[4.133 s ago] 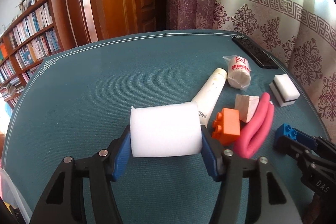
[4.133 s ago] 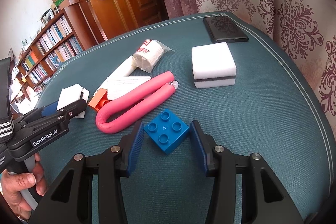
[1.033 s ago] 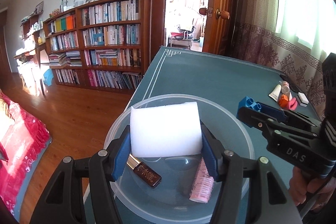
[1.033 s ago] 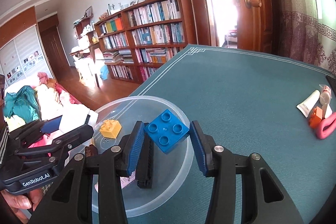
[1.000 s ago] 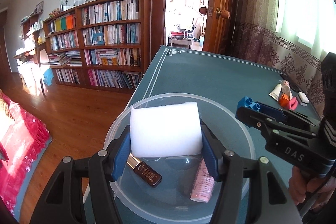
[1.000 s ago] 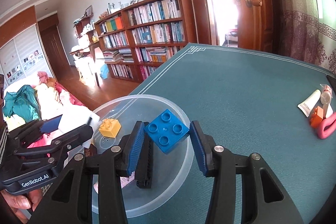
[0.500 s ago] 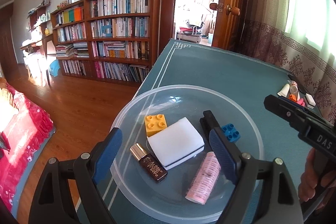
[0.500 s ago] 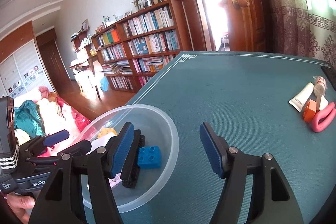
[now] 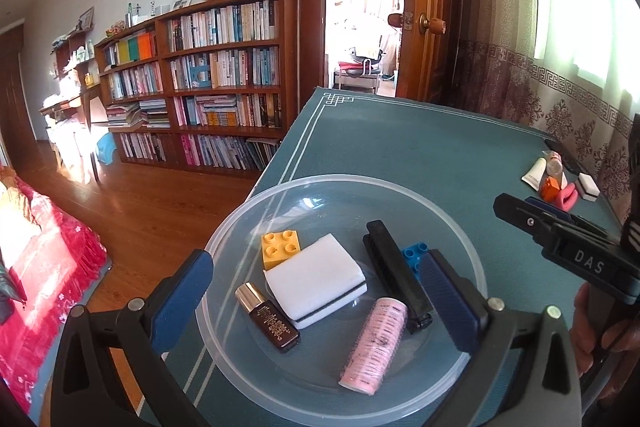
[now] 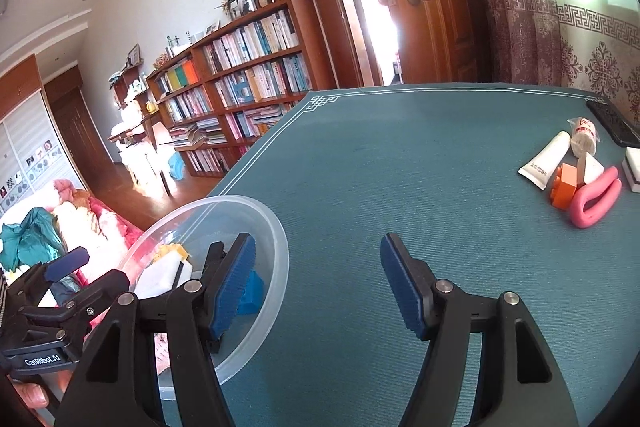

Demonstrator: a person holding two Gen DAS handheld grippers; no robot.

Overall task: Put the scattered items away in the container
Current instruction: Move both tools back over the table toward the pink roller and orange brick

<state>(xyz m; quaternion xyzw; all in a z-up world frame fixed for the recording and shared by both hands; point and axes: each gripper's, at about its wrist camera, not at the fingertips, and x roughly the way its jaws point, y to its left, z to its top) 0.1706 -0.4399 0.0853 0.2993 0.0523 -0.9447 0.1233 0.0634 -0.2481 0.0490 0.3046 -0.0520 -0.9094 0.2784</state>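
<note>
A clear round plastic bowl (image 9: 240, 227) sits at the near corner of the teal table. Inside lie a white sponge with a dark base (image 9: 316, 277), a yellow toy brick (image 9: 280, 249), a blue toy brick (image 9: 414, 255), a pink ribbed roller (image 9: 376, 343), a brown gold-capped bottle (image 9: 267, 317) and a black clip (image 9: 396, 279). Far across lie a white tube (image 10: 546, 159), an orange brick (image 10: 564, 189), a bent pink foam stick (image 10: 596, 201).
</note>
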